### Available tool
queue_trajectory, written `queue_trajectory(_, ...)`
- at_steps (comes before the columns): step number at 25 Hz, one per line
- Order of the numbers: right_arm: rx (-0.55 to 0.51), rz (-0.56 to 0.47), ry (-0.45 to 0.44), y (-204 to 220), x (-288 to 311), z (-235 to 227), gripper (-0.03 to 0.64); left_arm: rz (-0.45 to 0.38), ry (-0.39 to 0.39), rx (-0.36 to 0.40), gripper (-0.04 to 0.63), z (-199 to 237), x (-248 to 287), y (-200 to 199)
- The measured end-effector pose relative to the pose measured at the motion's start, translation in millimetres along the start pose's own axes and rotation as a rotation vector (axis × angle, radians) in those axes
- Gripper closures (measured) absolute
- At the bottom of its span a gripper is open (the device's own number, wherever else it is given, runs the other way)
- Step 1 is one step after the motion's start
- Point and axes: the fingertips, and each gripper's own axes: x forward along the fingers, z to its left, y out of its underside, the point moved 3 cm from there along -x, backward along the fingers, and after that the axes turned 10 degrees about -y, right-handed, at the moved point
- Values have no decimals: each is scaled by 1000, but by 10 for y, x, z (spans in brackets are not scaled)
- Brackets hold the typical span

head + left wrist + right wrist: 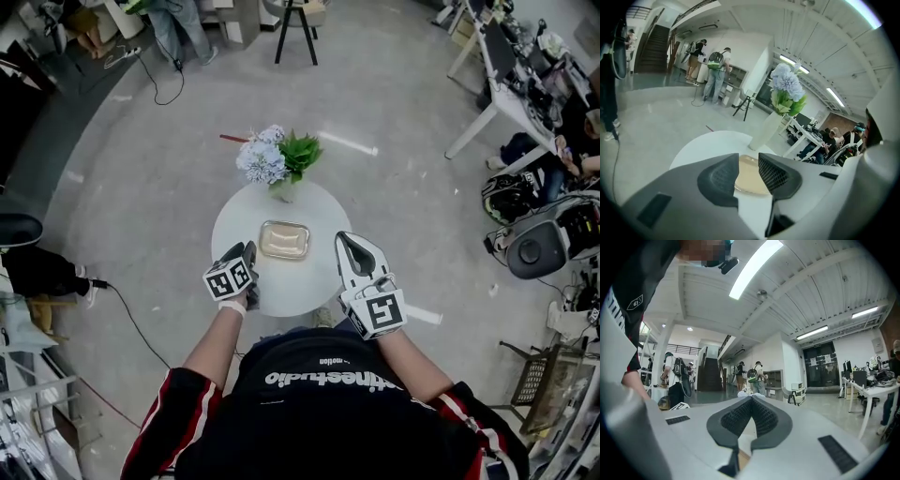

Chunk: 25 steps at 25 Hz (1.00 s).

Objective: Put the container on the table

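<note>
A shallow beige container (284, 240) lies flat on the round white table (234, 220), just in front of a vase of pale blue flowers (272, 159). My left gripper (250, 251) hovers to the container's near left, apart from it. In the left gripper view its jaws (748, 161) stand open with nothing between them, and the container (749, 177) shows on the table (708, 145) beyond the gap. My right gripper (345, 238) hangs over the table's right edge, pointing level, its tips (751, 400) touching and holding nothing.
The white vase (764, 131) with flowers (786, 86) stands right behind the container. Grey floor surrounds the table. A black cable (131, 323) runs at the left, white desks (497, 94) stand at the right, a black stool (295, 28) is far off, and people (715, 70) stand by the back wall.
</note>
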Motion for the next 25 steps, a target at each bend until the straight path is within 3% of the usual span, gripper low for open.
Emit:
queue_trajectory(8, 17, -58, 18, -178, -41, 100, 606, -138, 127, 99, 466, -418, -567, -436)
queue_trajectory(14, -8, -83, 4, -381, -77, 254, 606, -221, 219, 133, 466, -734, -988, -664)
queue_trajectory(20, 34, -126, -1, -620, -100, 344, 606, -299, 322, 170, 466, -1089, -1434, -886)
queue_trajectory(25, 37, -136, 1, -748, -111, 449, 606, -383, 386, 250, 466, -1325, -1826, -1063)
